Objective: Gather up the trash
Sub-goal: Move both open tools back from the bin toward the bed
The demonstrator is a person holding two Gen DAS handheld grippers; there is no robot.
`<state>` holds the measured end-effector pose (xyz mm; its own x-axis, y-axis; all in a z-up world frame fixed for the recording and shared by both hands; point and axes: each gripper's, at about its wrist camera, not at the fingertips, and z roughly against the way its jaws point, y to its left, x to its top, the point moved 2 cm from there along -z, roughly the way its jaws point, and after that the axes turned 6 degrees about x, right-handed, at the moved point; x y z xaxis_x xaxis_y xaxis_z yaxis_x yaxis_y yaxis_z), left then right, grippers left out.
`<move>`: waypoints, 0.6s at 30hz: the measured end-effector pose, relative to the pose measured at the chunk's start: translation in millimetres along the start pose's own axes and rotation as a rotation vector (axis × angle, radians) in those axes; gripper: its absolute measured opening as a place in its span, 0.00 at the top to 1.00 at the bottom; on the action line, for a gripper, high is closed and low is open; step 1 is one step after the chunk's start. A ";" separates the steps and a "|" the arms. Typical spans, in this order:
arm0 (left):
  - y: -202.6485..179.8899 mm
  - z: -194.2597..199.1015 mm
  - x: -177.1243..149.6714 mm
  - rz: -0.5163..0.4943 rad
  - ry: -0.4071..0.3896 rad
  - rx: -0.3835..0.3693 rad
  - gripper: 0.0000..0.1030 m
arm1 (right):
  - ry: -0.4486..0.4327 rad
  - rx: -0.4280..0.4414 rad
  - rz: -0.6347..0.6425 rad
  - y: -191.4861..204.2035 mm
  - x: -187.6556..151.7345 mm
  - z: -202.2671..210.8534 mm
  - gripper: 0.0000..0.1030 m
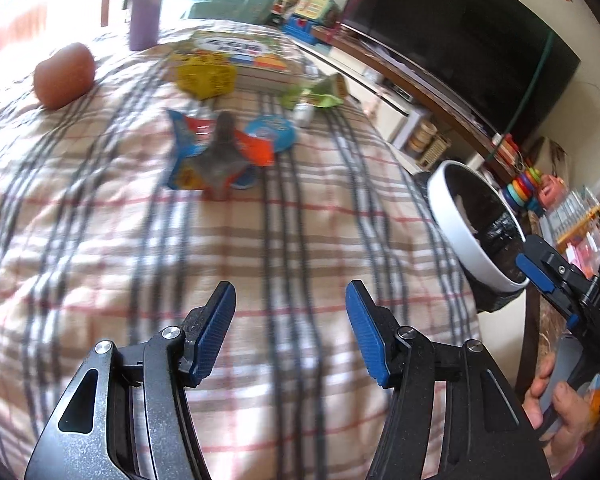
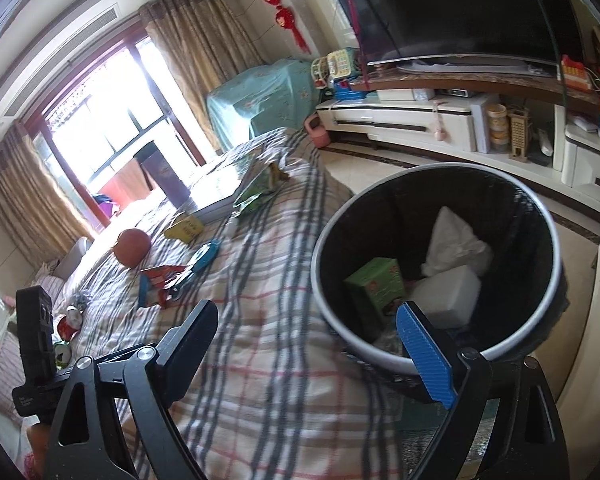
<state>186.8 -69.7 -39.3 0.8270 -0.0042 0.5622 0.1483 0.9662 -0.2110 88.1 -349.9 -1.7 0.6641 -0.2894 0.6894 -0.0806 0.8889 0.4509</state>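
A round bin (image 2: 440, 264) with a white rim and black liner stands beside the plaid-covered surface (image 1: 220, 260); inside lie a green carton (image 2: 376, 284), a white block and crumpled white paper. The bin also shows in the left wrist view (image 1: 476, 232). Wrappers lie on the cloth: a blue-orange one (image 1: 216, 152), a blue round lid (image 1: 270, 132), a yellow pack (image 1: 206, 74) and a green wrapper (image 1: 320, 92). My left gripper (image 1: 290, 328) is open and empty above the cloth, well short of the wrappers. My right gripper (image 2: 308, 344) is open and empty at the bin's near rim.
A brown ball-like object (image 1: 64, 76) lies at the cloth's far left. A book (image 1: 240, 50) lies behind the yellow pack. A TV (image 2: 452, 8) stands on a long cabinet (image 2: 404, 120) with toys. A purple post (image 1: 144, 4) stands at the far end.
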 end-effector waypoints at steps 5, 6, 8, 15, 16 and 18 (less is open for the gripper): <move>24.8 1.7 4.2 0.043 -0.012 0.027 0.44 | 0.021 0.026 0.027 17.6 -2.9 -9.7 0.10; 28.9 2.1 5.7 0.051 -0.015 0.030 0.44 | 0.025 0.029 0.032 20.9 -3.7 -11.6 0.10; 34.9 2.3 9.1 0.057 -0.022 0.038 0.44 | 0.042 0.040 0.051 30.6 -6.1 -17.6 0.10; 54.5 -5.1 30.1 0.073 -0.049 0.078 0.44 | 0.080 0.064 0.087 52.2 -11.6 -36.2 0.10; 56.6 -8.2 35.0 0.072 -0.053 0.080 0.44 | 0.083 0.066 0.088 54.0 -12.3 -38.1 0.10; 59.5 -16.5 44.2 0.071 -0.047 0.084 0.44 | 0.089 0.070 0.089 57.6 -13.4 -42.0 0.10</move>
<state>241.1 -16.6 -40.2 0.8074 0.0751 0.5852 0.0425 0.9819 -0.1846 105.8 -279.9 -8.8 0.7153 -0.1748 0.6766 -0.1917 0.8820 0.4306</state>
